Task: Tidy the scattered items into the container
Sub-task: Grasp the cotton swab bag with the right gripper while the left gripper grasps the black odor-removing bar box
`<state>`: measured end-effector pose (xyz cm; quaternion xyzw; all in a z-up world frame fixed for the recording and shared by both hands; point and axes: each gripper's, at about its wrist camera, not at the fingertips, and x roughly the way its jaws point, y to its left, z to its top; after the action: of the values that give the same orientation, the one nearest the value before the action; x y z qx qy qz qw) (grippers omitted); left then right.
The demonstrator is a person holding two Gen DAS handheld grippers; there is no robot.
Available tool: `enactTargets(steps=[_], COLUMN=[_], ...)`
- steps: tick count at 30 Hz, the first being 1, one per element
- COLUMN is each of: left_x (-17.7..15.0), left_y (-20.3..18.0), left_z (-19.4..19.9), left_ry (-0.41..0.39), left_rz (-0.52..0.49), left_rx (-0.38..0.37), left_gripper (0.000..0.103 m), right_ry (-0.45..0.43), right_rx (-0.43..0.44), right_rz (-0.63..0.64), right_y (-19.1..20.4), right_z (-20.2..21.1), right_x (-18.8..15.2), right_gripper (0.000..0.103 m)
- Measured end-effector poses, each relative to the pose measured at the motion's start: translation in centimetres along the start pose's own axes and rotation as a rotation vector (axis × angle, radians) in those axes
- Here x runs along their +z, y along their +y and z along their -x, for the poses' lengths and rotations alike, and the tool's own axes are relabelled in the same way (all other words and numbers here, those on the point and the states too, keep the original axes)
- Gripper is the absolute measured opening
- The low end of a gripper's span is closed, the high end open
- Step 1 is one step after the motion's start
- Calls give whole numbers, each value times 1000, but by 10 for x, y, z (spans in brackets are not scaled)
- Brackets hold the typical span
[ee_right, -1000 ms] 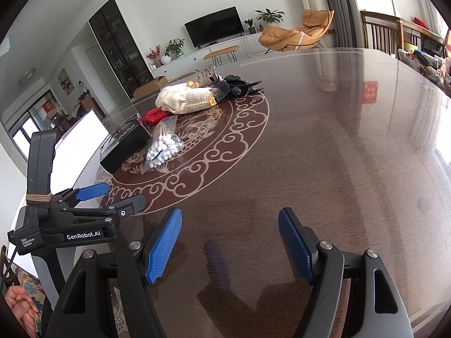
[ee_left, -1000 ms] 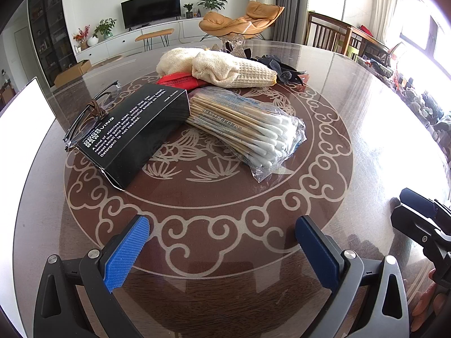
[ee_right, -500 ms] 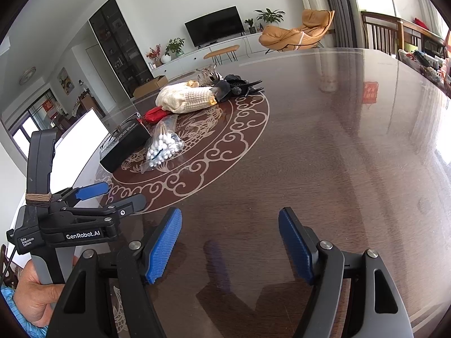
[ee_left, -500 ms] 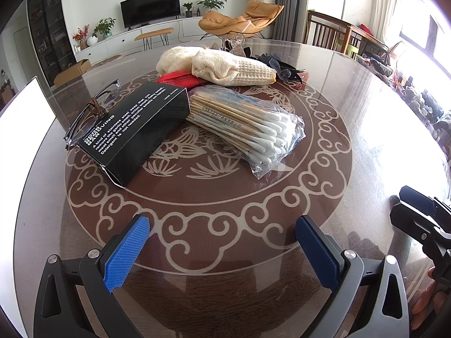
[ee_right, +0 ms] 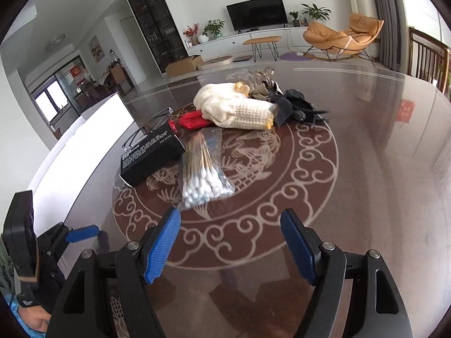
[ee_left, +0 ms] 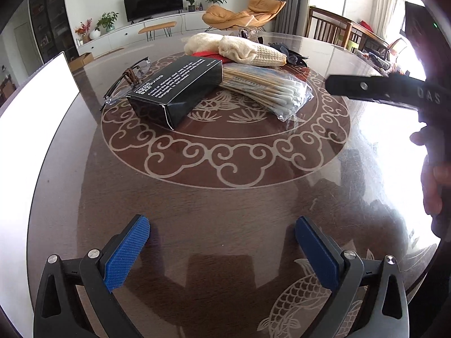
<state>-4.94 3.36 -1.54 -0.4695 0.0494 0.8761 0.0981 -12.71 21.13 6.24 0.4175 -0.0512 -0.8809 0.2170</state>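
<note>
My right gripper hangs over the table, its jaws opening with nothing between them; the bag of cotton swabs lies just ahead of its left pad, touching the black box. Beyond sit the cream knit cloth and red pouch. My left gripper stands wide and empty, the items well ahead of it.

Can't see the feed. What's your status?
Both tongs empty: left open, right opening. Cotton swab bag just ahead of right. Nothing in the way.
</note>
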Motion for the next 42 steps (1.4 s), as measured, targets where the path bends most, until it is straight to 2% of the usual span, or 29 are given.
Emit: enactTargets(steps=[3, 7, 8, 9, 10, 12, 17, 21, 29, 33, 37, 42], left_x=[0, -1, -1, -2, -3, -2, 22, 56, 104, 112, 102, 55], left_y=[1, 1, 2, 2, 3, 11, 41, 57, 54, 44, 30, 9], left_z=[-1, 0, 0, 0, 1, 1, -15, -35, -66, -68, -55, -23], left_ry=[-3, -2, 0, 2, 8, 24, 24, 26, 42, 20, -24, -45], left_rz=[6, 2, -3, -16, -35, -50, -64, -72, -152, -161, -130, -57], left_rx=[3, -1, -5, -10, -19, -29, -38, -52, -89, -124, -83, -76], left_gripper=[103, 103, 103, 103, 103, 103, 103, 103, 103, 103, 65, 63], right_ry=[80, 163, 158, 154, 149, 142, 107, 86, 57, 57, 57, 56], right_rx=[19, -74, -94, -117, -142, -148, -186, -203, -208, -207, -207, -218], right_rz=[109, 231, 250, 271, 285, 281, 210, 171, 170, 169, 169, 176], right_y=[26, 49, 52, 54, 54, 49, 22, 16, 20, 20, 20, 21], right_z=[-46, -94, -97, -97, -94, -79, -16, 14, 18, 18, 18, 18], right_x=[30, 38, 36, 34, 29, 16, -42, -70, -77, -78, -78, -78], right_gripper=[75, 75, 71, 63, 44, 39, 38, 39, 41, 41, 41, 41])
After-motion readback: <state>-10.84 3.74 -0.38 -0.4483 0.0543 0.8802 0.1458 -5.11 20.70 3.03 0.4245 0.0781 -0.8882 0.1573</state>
